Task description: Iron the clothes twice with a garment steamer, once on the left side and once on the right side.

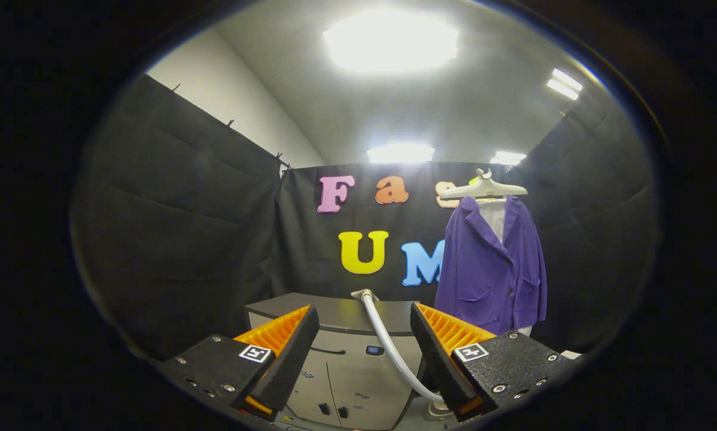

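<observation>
A purple jacket (493, 269) hangs on a pale hanger (483, 188) in front of the black booth wall, beyond my fingers and off to the right. Something white shows inside its collar. My gripper (364, 326) is open with nothing between its fingers. A white hose (388, 347) rises from below, passes between the fingers close to the right one, and ends at a pale nozzle (363, 294) just ahead of them. The steamer's head is hidden from me.
A grey cabinet (340, 365) with a dark top stands just ahead of the fingers, under the hose. Black cloth walls close the booth on the left, back and right. Bright ceiling lights shine above.
</observation>
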### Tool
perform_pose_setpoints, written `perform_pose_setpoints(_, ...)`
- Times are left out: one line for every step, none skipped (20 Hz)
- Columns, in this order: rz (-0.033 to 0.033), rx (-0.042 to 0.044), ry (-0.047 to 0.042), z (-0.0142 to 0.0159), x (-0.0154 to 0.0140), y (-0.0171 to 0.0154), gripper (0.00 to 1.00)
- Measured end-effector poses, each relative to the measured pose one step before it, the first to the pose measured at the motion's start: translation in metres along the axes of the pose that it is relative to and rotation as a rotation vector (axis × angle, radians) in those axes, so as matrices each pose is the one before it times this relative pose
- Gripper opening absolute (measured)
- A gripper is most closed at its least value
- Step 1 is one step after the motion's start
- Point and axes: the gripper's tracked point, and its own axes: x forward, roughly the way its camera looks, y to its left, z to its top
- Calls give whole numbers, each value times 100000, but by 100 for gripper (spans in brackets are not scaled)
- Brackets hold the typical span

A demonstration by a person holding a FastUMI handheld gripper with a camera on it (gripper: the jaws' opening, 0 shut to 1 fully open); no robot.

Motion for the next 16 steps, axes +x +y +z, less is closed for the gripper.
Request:
perform_pose_setpoints(-1431, -859, 1533, 98, 685, -580, 94)
perform_pose_setpoints(-1363, -725, 1100, 63, 766, -450, 94)
perform_pose_setpoints(-571, -72, 1391, 142, 771, -192, 95)
perform_pose_setpoints(-94, 587, 1332, 311, 895, 176, 94)
perform_pose_setpoints(376, 946, 1383, 366, 952, 250, 94)
perform_pose_setpoints(63, 899, 2284, 61, 1087, 68, 94)
perform_pose_setpoints(-51, 663, 2204, 81, 1172, 77, 94)
perform_pose_setpoints(204, 476, 1940, 208, 1245, 143, 95)
perform_pose_setpoints(-215, 336, 396, 583, 1288, 229, 94)
perform_pose_setpoints(-156, 214, -34, 559, 1316, 1, 94)
perform_pose_setpoints(-371, 245, 98, 449, 1379, 122, 94)
perform_pose_setpoints(-752, -296, 21, 324, 1392, 80, 94)
perform_pose_setpoints(-1066, -503, 473, 438, 1558, 17, 94)
perform_pose_setpoints(-1342, -442, 681, 174, 1555, -73, 95)
perform_pose_setpoints(-1013, -420, 651, 326, 1611, 118, 95)
perform_pose_setpoints(-1057, -284, 585, 374, 1514, 182, 95)
